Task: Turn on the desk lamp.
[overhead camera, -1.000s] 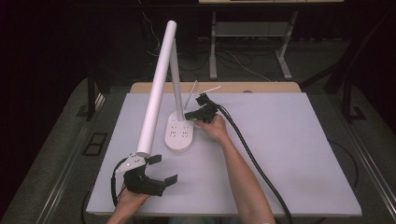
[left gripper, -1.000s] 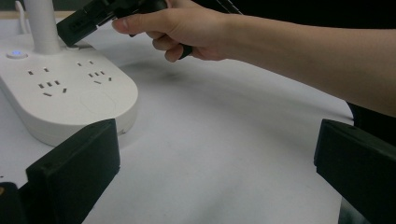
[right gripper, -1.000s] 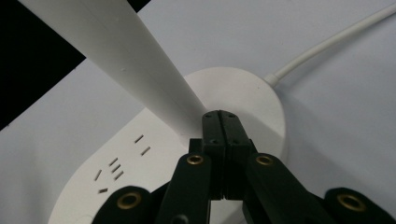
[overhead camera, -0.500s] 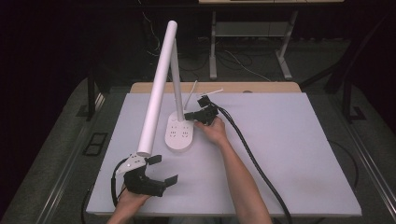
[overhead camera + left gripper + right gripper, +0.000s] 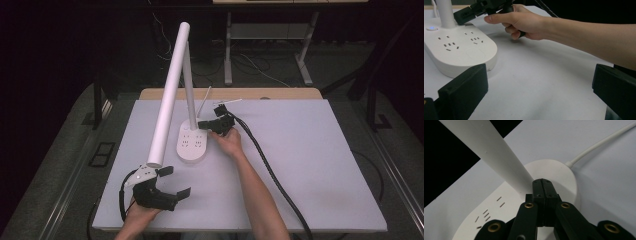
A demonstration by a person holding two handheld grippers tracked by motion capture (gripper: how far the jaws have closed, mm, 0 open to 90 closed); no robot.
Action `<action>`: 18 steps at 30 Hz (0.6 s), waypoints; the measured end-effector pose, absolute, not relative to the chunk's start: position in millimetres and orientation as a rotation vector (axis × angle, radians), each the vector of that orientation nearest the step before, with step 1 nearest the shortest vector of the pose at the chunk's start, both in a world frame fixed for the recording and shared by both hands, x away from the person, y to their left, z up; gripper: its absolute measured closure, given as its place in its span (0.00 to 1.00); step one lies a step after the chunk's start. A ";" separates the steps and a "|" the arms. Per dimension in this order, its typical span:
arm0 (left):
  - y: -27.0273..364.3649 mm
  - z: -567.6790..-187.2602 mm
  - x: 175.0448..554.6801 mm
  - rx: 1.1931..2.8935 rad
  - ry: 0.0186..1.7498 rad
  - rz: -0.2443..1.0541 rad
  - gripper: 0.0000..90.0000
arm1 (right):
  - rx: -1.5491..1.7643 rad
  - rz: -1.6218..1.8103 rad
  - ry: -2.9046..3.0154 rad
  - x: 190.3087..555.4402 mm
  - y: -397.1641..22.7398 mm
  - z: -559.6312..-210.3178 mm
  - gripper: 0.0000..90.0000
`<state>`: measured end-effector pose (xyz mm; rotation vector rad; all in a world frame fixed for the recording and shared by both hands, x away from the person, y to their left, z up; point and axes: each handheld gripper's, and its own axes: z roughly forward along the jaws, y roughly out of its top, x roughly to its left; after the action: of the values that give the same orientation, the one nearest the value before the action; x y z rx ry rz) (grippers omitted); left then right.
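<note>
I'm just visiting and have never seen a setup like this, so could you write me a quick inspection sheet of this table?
Surface: pale grey table top, flat, with a wooden strip along the far edge.
Job's things: white desk lamp on an oval socket base; a small blue light glows on the base.
Clutter: nothing seen.
Grippers: right gripper has its jaws shut together at the foot of the lamp stem, nothing between them; left gripper rests near the table's front edge, jaws open and empty.
Cables: white lamp cord leaves the base; a thick black cable trails from the right gripper.
Surroundings: dark room, metal frame legs behind.
</note>
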<state>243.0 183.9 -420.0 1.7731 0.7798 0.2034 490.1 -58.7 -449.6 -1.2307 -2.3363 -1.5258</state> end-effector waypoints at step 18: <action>183.6 -420.5 243.9 1.774 0.781 0.201 0.00 | -1.196 -1.412 -2.484 484.9 -75.5 -424.6 0.99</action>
<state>243.9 183.6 -420.5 1.7742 0.7806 0.2010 484.9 -75.5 -424.6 -1.1955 -2.4838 -1.4116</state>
